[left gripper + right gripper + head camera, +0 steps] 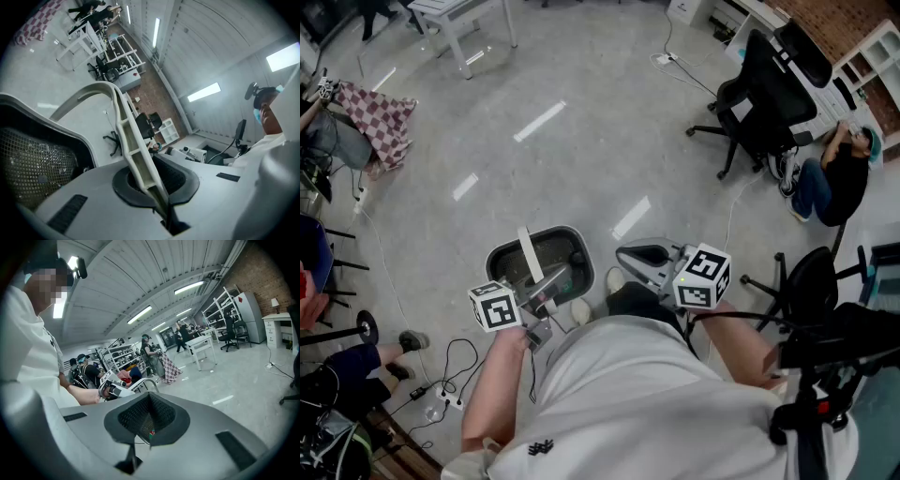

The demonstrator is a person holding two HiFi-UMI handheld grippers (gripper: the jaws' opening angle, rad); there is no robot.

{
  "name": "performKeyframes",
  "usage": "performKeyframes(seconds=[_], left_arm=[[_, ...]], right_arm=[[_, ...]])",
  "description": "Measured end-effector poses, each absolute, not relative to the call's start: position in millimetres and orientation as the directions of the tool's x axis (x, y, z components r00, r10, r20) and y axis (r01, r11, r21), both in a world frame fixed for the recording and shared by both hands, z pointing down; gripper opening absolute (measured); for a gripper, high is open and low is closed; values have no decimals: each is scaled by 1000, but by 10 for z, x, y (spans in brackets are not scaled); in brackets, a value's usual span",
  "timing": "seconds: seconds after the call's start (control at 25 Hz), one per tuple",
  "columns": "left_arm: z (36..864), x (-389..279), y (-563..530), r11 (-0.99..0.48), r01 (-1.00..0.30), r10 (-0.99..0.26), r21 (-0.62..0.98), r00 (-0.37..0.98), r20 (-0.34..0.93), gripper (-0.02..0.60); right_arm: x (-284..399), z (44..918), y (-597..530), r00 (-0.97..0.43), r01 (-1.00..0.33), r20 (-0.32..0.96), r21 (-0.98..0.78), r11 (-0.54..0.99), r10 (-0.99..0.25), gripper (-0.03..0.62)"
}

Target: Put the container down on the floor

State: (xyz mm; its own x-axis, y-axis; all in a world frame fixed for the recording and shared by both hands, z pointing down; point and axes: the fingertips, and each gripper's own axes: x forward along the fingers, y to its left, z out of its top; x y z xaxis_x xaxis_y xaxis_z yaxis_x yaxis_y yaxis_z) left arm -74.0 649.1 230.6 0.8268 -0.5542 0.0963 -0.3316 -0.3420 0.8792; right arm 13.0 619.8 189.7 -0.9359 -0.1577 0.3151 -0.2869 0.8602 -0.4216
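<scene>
Two hand-held grippers show from above, in front of a person in a white shirt (619, 403). The left gripper (551, 283) has its tongs pressed together on the pale cream plastic carrying handle (526, 253) of a dark grey, rounded-rectangular plastic container (508, 253). The container sits low in front of the person, just beside a pair of light shoes (581, 310), with its opening facing straight up. Its longer side runs left to right across the head view. Whether its base touches the glossy grey floor (581, 141) cannot be told.

In the left gripper view the ribbed handle (133, 140) runs up and away from the jaws, then arches over to the left towards the container's pale rim (28, 105). Dark mesh (33, 168) lines the inside wall.

The right gripper (642, 255) is held apart from the container, to its right. Its tongs are pressed together with nothing between them.

Each gripper carries a cube of black and white square markers (495, 307). A small black mark on the shirt (539, 448) is too small to read.

A black office chair (764, 94) and a red and white checked cloth (380, 117) stand well apart from the container.
</scene>
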Motion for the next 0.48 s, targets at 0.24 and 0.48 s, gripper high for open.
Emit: performKeyframes(seconds=[0.24, 0.48], left_arm=[[2358, -722, 6314, -338, -330, -551, 882, 828, 99, 9], [2343, -423, 5737, -352, -311, -491, 883, 865, 109, 9]], right_arm=[[133, 1909, 6012, -935, -287, 319, -423, 859, -155, 15], [193, 1926, 5457, -937, -286, 312, -421, 861, -159, 15]])
